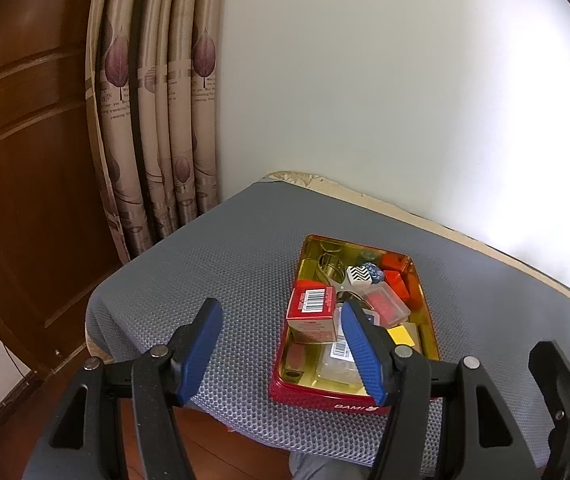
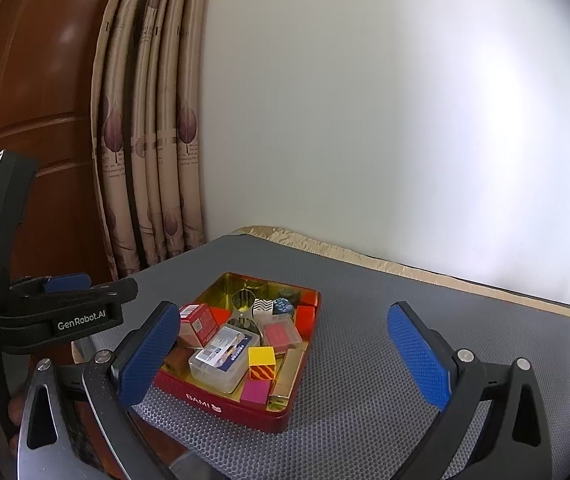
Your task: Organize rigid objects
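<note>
A red tin with a gold inside (image 1: 327, 400) (image 2: 221, 404) sits on the grey mesh mat (image 1: 225, 272) (image 2: 365, 360). It holds several small items: a red carton with a barcode (image 1: 312, 312) (image 2: 197, 322), clear plastic cases (image 2: 225, 354), a yellow cube (image 2: 261, 362), red blocks (image 1: 397, 280) and a zigzag-patterned cube (image 1: 359, 275). My left gripper (image 1: 285, 352) is open and empty, in front of the tin's near left corner. My right gripper (image 2: 285, 356) is open and empty, its fingers either side of the tin from in front.
The mat covers a table against a white wall (image 2: 365, 120). Patterned curtains (image 1: 157, 120) and a brown wooden door (image 1: 25, 160) stand to the left. The left gripper's body (image 2: 65, 316) shows at the left of the right wrist view.
</note>
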A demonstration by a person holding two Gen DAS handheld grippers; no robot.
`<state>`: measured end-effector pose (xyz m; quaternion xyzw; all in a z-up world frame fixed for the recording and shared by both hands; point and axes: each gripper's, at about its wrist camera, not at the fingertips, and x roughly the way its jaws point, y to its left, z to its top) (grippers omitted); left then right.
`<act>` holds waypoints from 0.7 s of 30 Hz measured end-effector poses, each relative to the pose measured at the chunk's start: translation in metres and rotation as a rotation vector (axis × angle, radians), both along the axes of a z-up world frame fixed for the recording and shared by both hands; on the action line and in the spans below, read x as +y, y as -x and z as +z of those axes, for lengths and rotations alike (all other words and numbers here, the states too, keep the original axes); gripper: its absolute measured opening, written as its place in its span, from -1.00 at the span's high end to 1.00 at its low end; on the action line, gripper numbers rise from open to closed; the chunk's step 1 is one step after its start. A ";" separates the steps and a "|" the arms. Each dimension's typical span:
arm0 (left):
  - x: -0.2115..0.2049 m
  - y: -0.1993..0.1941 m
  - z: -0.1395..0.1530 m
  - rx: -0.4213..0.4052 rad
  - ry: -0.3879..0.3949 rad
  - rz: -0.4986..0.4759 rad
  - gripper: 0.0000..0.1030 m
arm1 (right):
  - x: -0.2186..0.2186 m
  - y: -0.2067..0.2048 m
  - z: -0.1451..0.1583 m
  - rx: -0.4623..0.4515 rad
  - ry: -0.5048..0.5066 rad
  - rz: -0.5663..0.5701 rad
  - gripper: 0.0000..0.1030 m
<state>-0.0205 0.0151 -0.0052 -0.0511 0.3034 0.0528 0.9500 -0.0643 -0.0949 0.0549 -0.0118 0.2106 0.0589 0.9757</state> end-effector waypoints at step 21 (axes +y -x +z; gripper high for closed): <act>-0.002 -0.003 -0.008 0.003 -0.027 0.006 -0.56 | 0.005 0.001 -0.003 0.004 0.008 0.017 -1.00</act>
